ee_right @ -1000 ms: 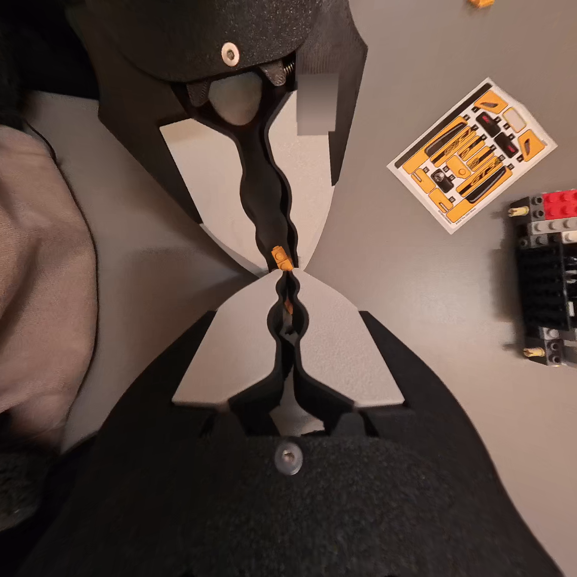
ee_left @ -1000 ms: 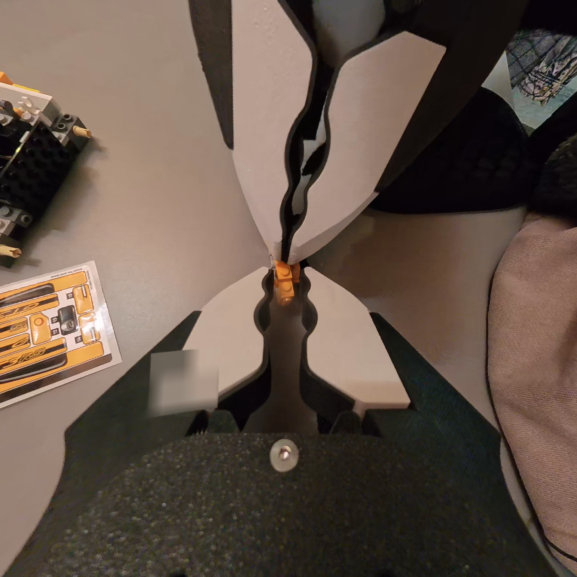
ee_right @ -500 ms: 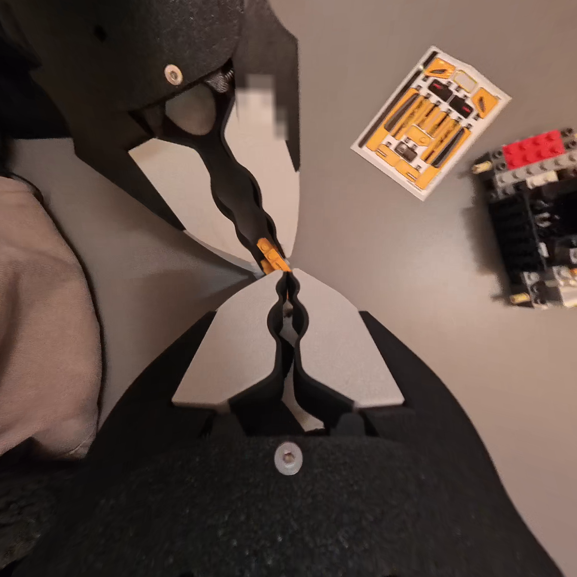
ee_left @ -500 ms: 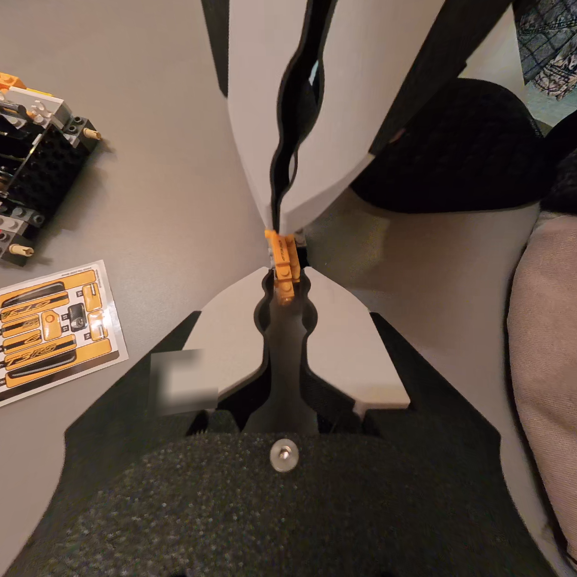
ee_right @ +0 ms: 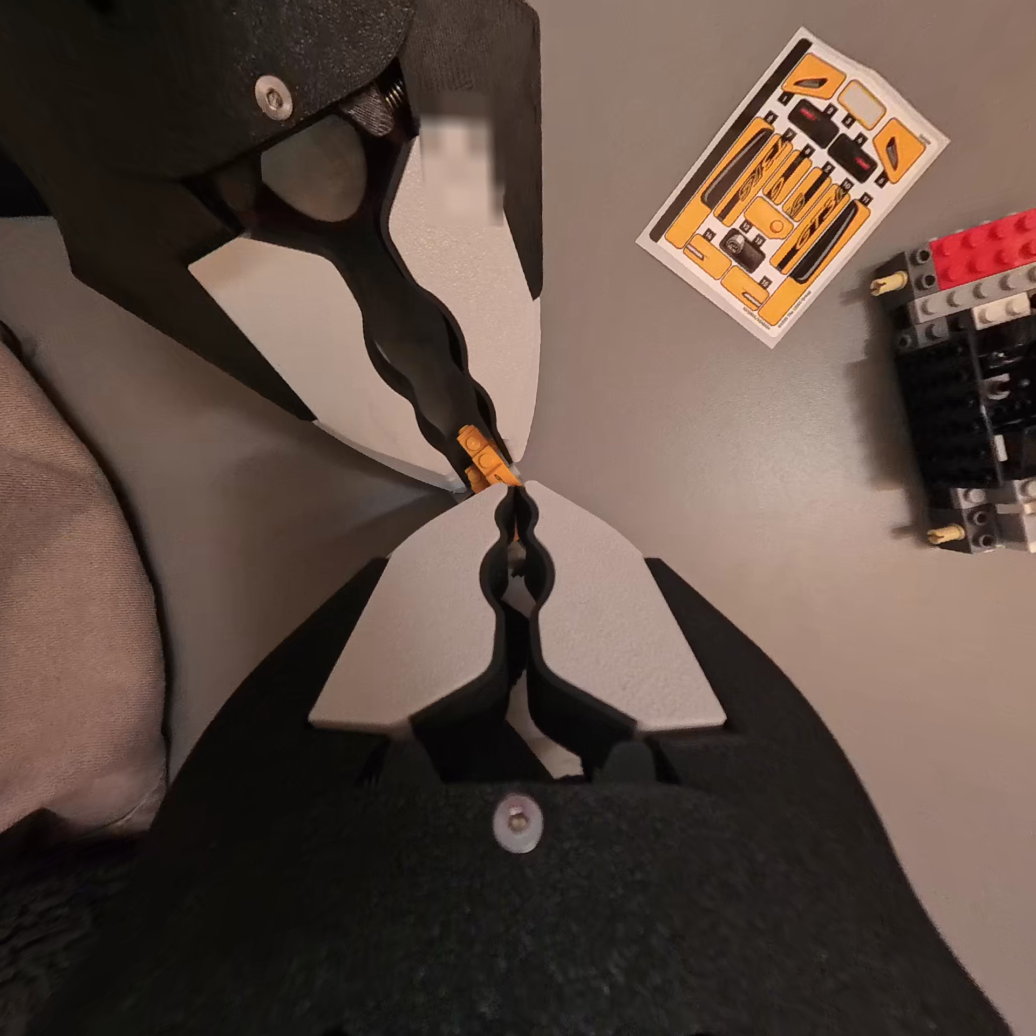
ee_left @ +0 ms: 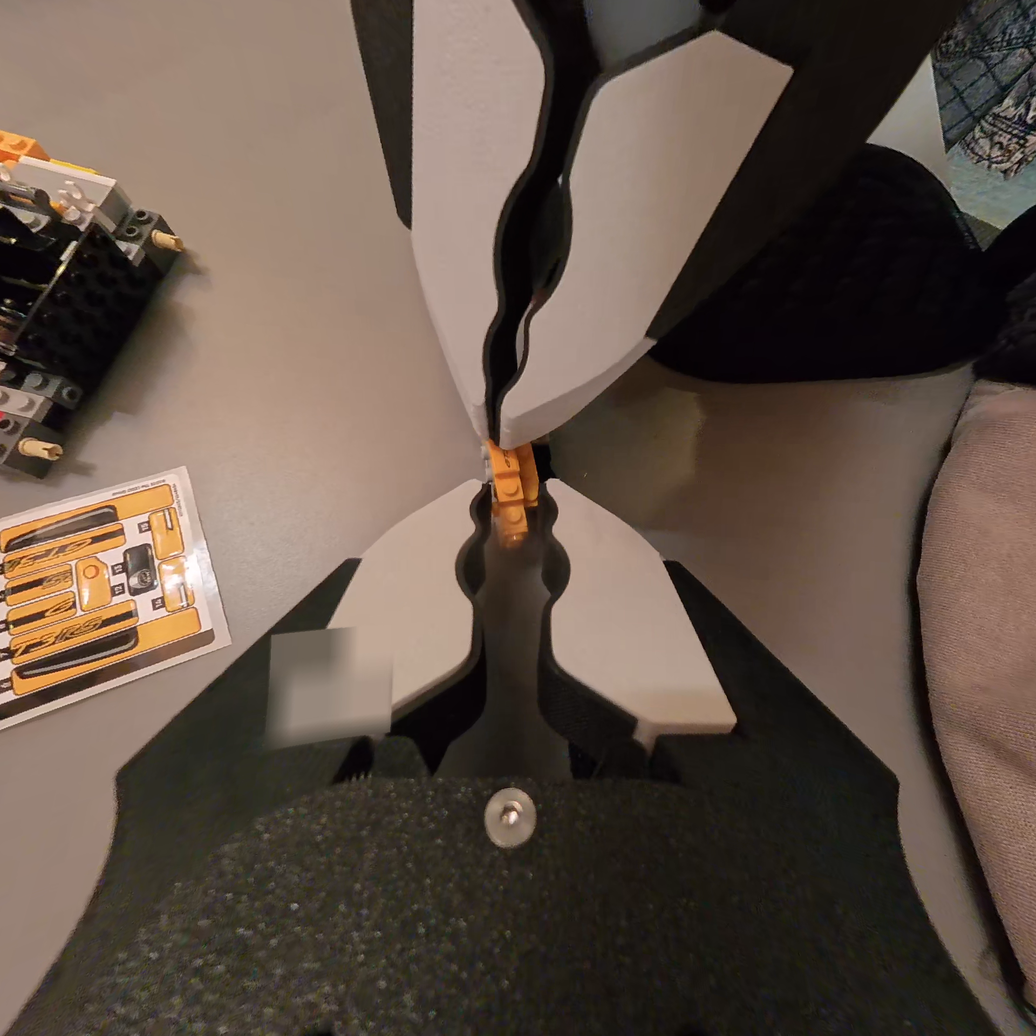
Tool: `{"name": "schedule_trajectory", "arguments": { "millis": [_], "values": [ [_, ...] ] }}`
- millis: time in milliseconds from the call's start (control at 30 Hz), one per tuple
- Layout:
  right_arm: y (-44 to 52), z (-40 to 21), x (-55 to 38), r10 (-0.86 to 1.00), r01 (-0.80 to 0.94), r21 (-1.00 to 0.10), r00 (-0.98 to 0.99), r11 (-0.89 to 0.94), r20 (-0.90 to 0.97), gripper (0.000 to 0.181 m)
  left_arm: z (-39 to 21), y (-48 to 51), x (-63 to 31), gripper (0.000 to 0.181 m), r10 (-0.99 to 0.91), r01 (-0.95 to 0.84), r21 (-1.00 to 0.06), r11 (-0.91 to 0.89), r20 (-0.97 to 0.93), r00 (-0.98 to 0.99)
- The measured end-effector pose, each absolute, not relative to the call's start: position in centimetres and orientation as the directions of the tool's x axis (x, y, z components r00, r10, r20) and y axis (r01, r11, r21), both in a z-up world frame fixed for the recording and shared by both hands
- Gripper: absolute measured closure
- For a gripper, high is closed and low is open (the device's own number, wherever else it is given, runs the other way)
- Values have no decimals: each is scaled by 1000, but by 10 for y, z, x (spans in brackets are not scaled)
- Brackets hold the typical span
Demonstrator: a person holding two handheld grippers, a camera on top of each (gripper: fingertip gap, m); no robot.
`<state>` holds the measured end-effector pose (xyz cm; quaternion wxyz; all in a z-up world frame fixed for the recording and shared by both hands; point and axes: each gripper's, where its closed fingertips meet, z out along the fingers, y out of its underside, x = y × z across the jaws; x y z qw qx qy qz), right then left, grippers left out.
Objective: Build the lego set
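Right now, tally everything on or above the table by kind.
Claws: 2 (left claw, right claw)
Orange lego pieces pinched between the claws: cannot tell the count
Sticker sheet: 1
Part-built black lego chassis: 1
Total: 4, plus the orange pieces

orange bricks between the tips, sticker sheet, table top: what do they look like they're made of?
Orange bricks: hard moulded plastic, smooth with a slight gloss; crisp round studs show.
Sticker sheet: thin glossy paper or film, probably; one corner lifts off the surface and it catches glare.
Table: smooth matte grey, likely laminate or painted board; soft shadows, no grain. The material cannot be settled from the look.
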<state>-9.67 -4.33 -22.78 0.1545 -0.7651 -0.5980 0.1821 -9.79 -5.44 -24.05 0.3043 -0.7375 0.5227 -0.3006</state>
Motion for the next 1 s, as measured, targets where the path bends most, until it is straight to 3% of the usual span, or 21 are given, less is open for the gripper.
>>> {"name": "schedule_trajectory", "arguments": {
  "millis": [133, 267, 400, 533, 567, 700, 800, 900, 1000],
  "values": [
    [-42, -227, -96, 969, 841, -482, 229, -247, -98, 181, -240, -54, -98, 166, -954, -588, -763, -267, 123, 273],
    [-28, -192, -100, 937, 601, -728, 301, -330, -177, 181, -240, -51, -100, 166, -954, -584, -769, -259, 111, 277],
    [1, -175, -77, 899, 376, -867, 406, -328, -164, 181, -238, -46, -101, 166, -954, -573, -781, -248, 94, 284],
    [7, -190, -70, 910, 311, -900, 375, -305, -179, 178, -238, -42, -102, 165, -957, -553, -799, -236, 91, 276],
    [9, -192, -70, 914, 300, -907, 366, -295, -176, 164, -238, -41, -102, 159, -959, -546, -807, -224, 83, 270],
    [15, -187, -67, 933, 268, -936, 335, -229, -132, 161, -232, -40, -102, 145, -957, -522, -824, -219, 78, 278],
    [10, -186, -64, 947, 254, -950, 305, -184, -102, 161, -239, -40, -108, 148, -947, -545, -798, -258, 95, 308],
    [5, -190, -64, 955, 311, -944, 297, -110, -13, 161, -241, -47, -108, 164, -951, -556, -786, -271, 127, 283],
    [-6, -194, -69, 968, 362, -931, 244, -41, 52, 161, -240, -43, -108, 164, -944, -546, -784, -297, 156, 290]
  ]
}}
